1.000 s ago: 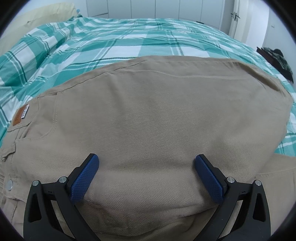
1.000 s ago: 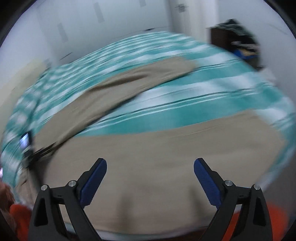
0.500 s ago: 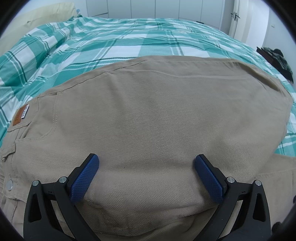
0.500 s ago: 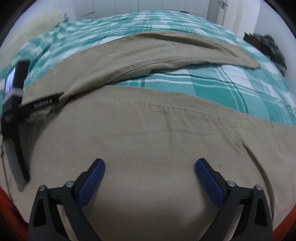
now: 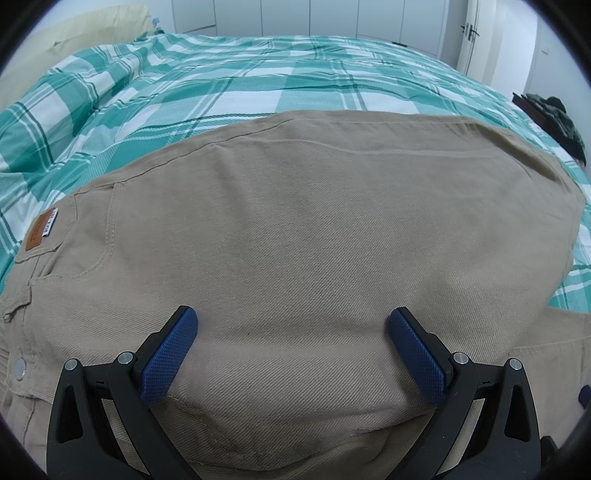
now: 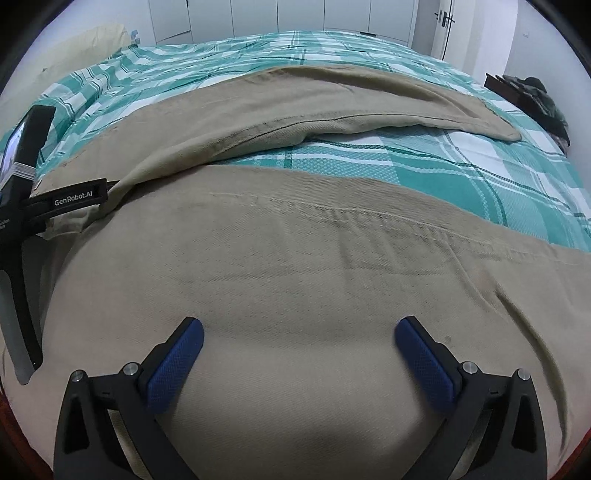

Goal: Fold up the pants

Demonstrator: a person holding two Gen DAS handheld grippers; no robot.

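Note:
Beige pants [image 5: 314,240] lie flat on a green and white plaid bed [image 5: 258,96]. In the left wrist view the waistband with a brown leather patch [image 5: 40,236] and a metal button [image 5: 18,369] is at the left. My left gripper [image 5: 291,347] is open, low over the upper leg cloth, holding nothing. In the right wrist view both legs of the pants [image 6: 295,258] spread apart, the far leg [image 6: 332,103] angled to the right. My right gripper [image 6: 299,354] is open over the near leg, holding nothing. The left gripper's body [image 6: 22,192] shows at the left.
A cream pillow [image 5: 74,26] lies at the bed's far left. White cupboards [image 5: 332,18] and a door [image 5: 476,33] line the far wall. A dark pile of clothes [image 5: 554,118] sits on a dark stand at the right of the bed.
The right gripper has swung from a blurred, raised view down close over the near pant leg and settled. The left gripper has stayed put. Both remain open.

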